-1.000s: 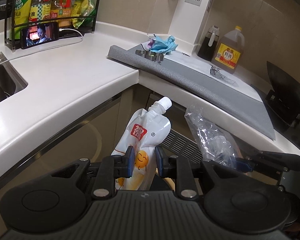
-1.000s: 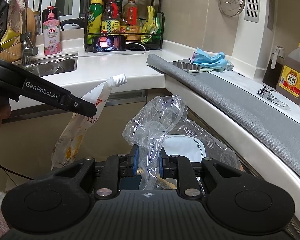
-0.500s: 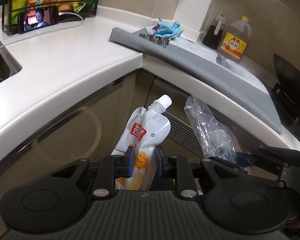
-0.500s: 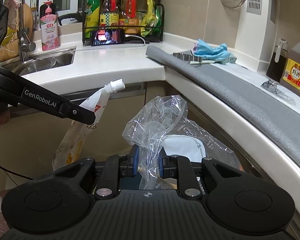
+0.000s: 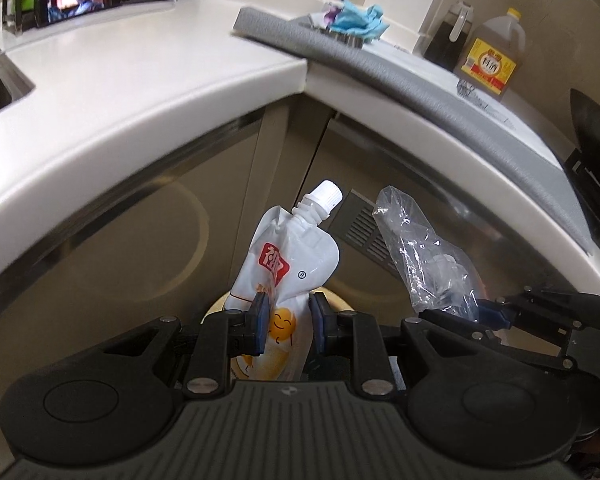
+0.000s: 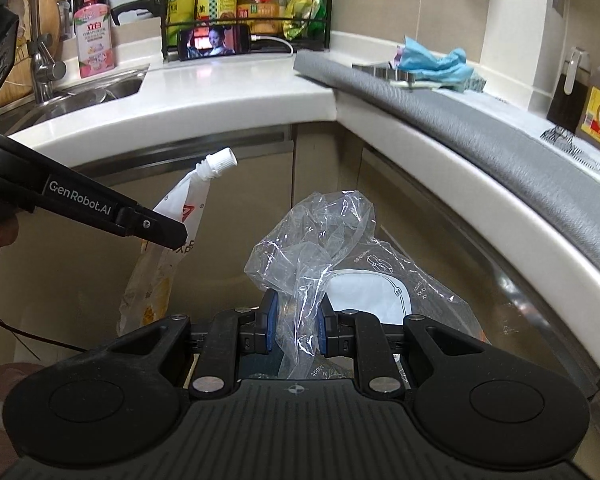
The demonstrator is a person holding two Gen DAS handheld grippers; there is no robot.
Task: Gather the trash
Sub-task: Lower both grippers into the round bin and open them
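Observation:
My left gripper (image 5: 287,322) is shut on a white spout pouch (image 5: 288,256) with a red label and a white cap, held upright below the counter edge. The pouch also shows in the right wrist view (image 6: 180,220). My right gripper (image 6: 296,322) is shut on a crumpled clear plastic bag (image 6: 316,248), which also shows in the left wrist view (image 5: 420,252) to the right of the pouch. Below the bag sits a container lined with clear plastic (image 6: 428,280) holding a white item. A yellowish round rim (image 5: 216,308) shows under the pouch.
The white corner counter (image 5: 140,92) curves overhead, with a grey mat (image 5: 440,92), a blue cloth (image 5: 356,20), a phone (image 6: 214,42), a bottle rack, an oil jug (image 5: 494,60), a sink (image 6: 84,96) and cabinet doors (image 5: 140,248) right in front.
Both grippers have dropped lower in front of the cabinets, still holding the pouch and the plastic bag. The counter edge now stands higher in both views.

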